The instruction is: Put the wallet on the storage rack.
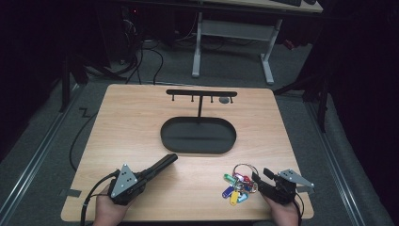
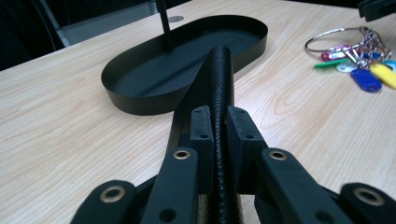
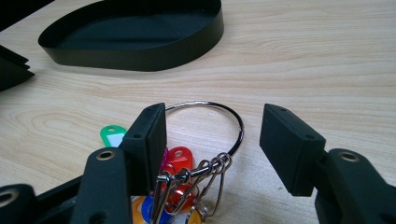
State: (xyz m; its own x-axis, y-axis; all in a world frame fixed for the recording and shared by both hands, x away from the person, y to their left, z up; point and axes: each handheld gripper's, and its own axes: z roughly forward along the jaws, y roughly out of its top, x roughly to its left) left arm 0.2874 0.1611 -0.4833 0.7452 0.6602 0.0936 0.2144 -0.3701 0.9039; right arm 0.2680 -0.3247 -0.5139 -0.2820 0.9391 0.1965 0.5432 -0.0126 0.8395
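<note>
My left gripper [image 1: 147, 174] [image 2: 219, 116] is shut on a long, thin black item with a leather-like grain [image 1: 163, 164] [image 2: 220, 70]. The item is held edge-up and points at the black oval tray [image 1: 163, 133] [image 2: 140, 102]. A bunch of coloured key tags on a steel ring [image 1: 237, 183] [image 3: 205, 103] [image 2: 359, 60] lies near the table's front right. My right gripper [image 1: 261, 175] [image 3: 212, 126] stands open over it, one jaw on each side of the ring's near part, neither pad pressing on it.
From the tray rises a thin post with a black T-bar of small hooks [image 1: 201, 92]; a small grey thing [image 1: 225, 100] hangs near its right end. The tray's wall [image 3: 140, 58] lies beyond the keys. Bare wood [image 1: 131, 122] surrounds the tray.
</note>
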